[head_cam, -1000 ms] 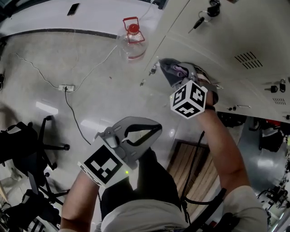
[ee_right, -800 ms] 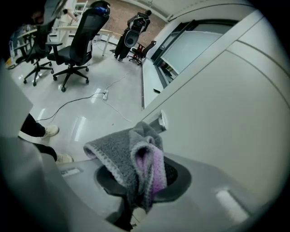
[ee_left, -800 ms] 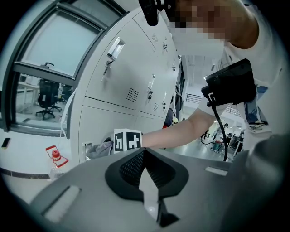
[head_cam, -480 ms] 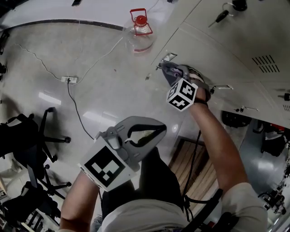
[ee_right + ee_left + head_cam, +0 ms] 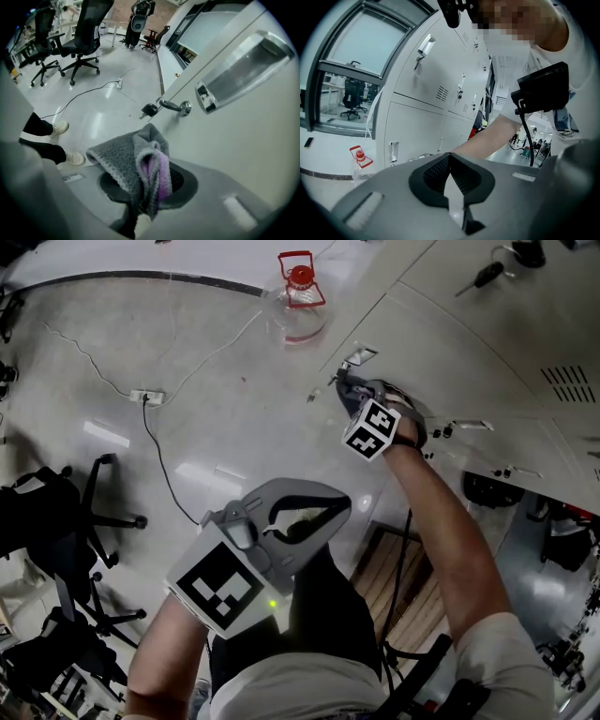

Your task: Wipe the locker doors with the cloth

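My right gripper [image 5: 349, 390] is shut on a grey cloth with a purple inner side [image 5: 356, 387], held against the lower white locker door [image 5: 450, 362]. In the right gripper view the cloth [image 5: 140, 164] bunches out of the jaws beside the door [image 5: 243, 150], just below a key in its lock [image 5: 169, 107] and a recessed handle [image 5: 243, 65]. My left gripper [image 5: 302, 521] hangs in front of my body, away from the lockers. Its jaws [image 5: 450, 157] touch at the tips with nothing between them.
A clear water bottle with a red cap [image 5: 298, 296] stands on the floor by the locker corner. A power strip with cables [image 5: 147, 397] lies on the floor, office chairs [image 5: 66, 521] stand to the left. Keys [image 5: 487, 276] stick out of upper doors.
The right gripper has slid the cloth along the door toward the edge with the lock and handle. The left gripper has stayed where it was.
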Demonstrator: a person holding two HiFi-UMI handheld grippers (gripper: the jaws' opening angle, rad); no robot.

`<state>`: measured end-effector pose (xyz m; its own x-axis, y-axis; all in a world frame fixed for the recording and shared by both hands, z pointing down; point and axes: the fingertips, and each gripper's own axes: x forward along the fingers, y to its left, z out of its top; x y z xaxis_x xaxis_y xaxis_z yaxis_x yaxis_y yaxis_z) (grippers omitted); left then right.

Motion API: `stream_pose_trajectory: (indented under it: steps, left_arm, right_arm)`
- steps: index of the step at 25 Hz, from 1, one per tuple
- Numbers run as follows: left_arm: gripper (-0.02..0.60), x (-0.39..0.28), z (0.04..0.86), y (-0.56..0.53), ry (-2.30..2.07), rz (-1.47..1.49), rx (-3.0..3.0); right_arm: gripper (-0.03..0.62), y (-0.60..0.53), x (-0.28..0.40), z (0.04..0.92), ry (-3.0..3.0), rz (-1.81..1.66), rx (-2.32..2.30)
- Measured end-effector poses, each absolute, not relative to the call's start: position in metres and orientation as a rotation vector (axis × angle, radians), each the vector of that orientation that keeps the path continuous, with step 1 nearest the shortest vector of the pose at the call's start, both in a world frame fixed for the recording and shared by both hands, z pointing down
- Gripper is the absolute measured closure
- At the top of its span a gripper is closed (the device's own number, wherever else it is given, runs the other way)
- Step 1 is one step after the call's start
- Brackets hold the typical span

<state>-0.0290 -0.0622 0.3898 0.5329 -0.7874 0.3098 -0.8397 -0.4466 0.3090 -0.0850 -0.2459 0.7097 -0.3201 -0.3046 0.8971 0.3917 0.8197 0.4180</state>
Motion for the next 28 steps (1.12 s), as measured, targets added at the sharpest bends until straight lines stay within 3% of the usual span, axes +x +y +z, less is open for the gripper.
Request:
stream_pose_trajectory:
  steps: [6, 21, 28]
  left_arm:
    - [0.578, -0.031, 0.383, -0.062, -1.333, 0.153, 2.374]
    - [0.578, -0.002, 0.349, -0.060, -1.232, 0.153, 2.477]
    - [0.578, 0.009, 0.350, -0.059, -1.187, 0.170, 2.500]
  right_arm:
    - [0.507, -0.238, -0.083, 0.670, -1.815, -0.696, -0.063]
    - [0.507, -0.222, -0.098, 0.416, -2.075, -0.898, 0.142]
    - [0.507, -0.230, -0.107, 0.397, -2.076, -0.938, 0.176]
